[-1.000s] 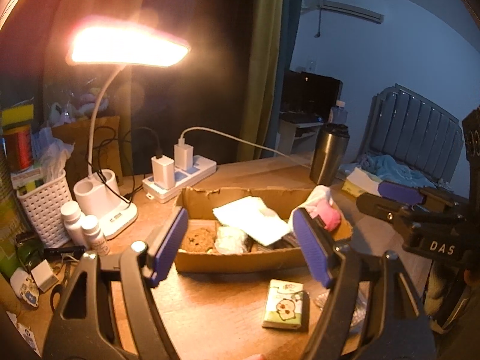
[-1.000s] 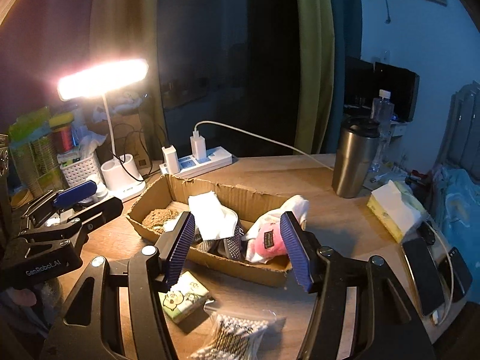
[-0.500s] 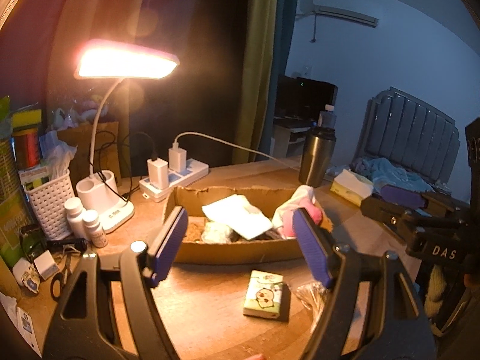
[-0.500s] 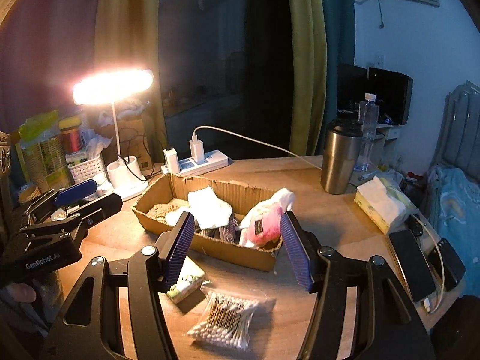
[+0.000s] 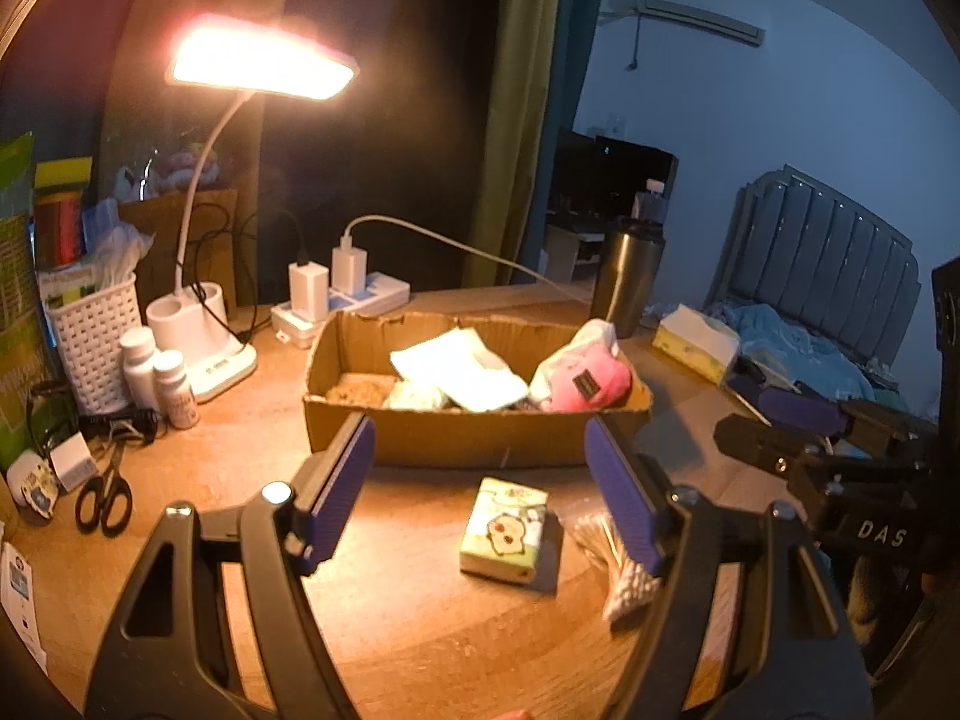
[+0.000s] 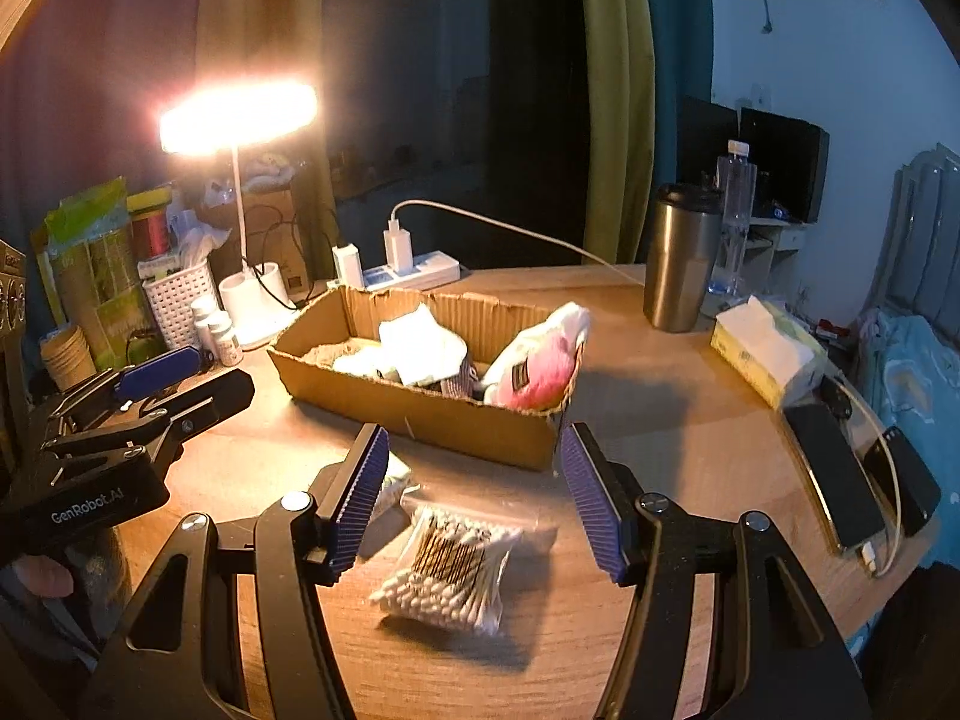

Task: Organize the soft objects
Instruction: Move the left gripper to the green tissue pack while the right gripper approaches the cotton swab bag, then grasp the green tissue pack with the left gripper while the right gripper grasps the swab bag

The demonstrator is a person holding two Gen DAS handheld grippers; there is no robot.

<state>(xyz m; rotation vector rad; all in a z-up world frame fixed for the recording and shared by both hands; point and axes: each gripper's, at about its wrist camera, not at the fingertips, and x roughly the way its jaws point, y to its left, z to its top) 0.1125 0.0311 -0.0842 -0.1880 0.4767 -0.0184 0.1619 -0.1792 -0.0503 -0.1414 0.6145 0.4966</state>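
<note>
A shallow cardboard box [image 5: 480, 438] [image 6: 420, 414] sits mid-table. It holds a pink and white plush [image 5: 591, 381] [image 6: 537, 369], a white cloth [image 5: 456, 369] [image 6: 420, 348] and a brown item [image 5: 357, 390]. My left gripper [image 5: 480, 492] is open and empty, held back from the box above a small green tissue pack [image 5: 507, 528]. My right gripper [image 6: 474, 486] is open and empty above a bag of cotton swabs [image 6: 447, 570] [image 5: 618, 564]. Each gripper shows in the other's view, the left [image 6: 120, 420] and the right [image 5: 828, 456].
A lit desk lamp [image 5: 210, 324], power strip [image 5: 342, 306], white basket [image 5: 96, 342], pill bottles [image 5: 159, 375] and scissors [image 5: 105, 498] stand at the left. A steel tumbler [image 6: 681, 264], tissue box [image 6: 765, 354] and phones [image 6: 840, 480] are at the right.
Both grippers have pulled back and up from the box, which now looks smaller. The tissue pack and swab bag have come fully into view. Both stay open.
</note>
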